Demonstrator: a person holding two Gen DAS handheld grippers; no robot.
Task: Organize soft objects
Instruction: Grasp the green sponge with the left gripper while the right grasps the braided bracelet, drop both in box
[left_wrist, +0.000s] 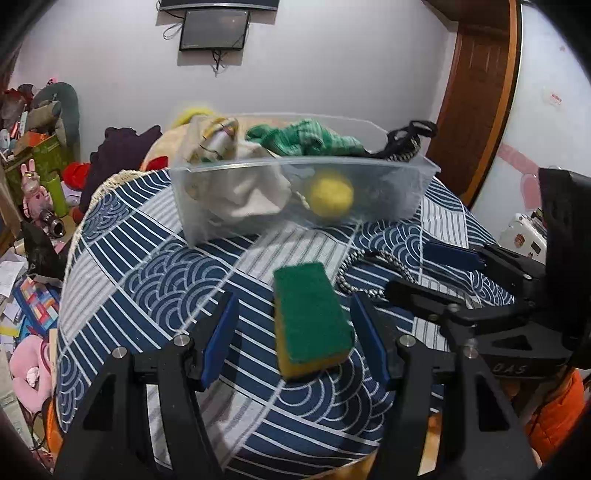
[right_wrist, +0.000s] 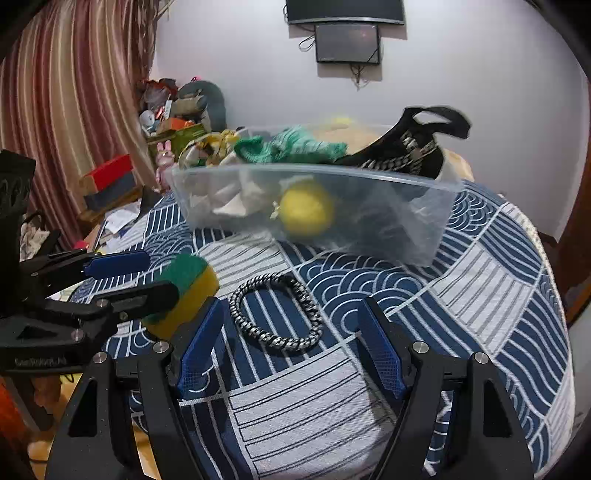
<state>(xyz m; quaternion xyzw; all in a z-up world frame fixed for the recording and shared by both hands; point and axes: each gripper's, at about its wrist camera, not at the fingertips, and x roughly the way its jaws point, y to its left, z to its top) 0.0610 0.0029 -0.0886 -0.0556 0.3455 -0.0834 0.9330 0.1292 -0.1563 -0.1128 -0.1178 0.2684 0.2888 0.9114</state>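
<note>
A green-topped yellow sponge (left_wrist: 310, 319) lies on the blue-and-white patterned table cover, between the open blue-padded fingers of my left gripper (left_wrist: 295, 332), not gripped. It also shows in the right wrist view (right_wrist: 188, 288). A black-and-white braided rope ring (right_wrist: 279, 314) lies in front of my open, empty right gripper (right_wrist: 291, 350). Behind stands a clear plastic bin (left_wrist: 413, 184) holding a yellow ball (left_wrist: 330, 197), a cream cloth bag (left_wrist: 240, 192), a green knit cloth (left_wrist: 306, 138) and a black strap item (right_wrist: 410, 147).
The round table (right_wrist: 498, 277) drops off on all sides. Clutter, boxes and plush toys (left_wrist: 33, 184) lie on the floor at left. A striped curtain (right_wrist: 74, 110) hangs at left and a wooden door frame (left_wrist: 476, 92) stands at right.
</note>
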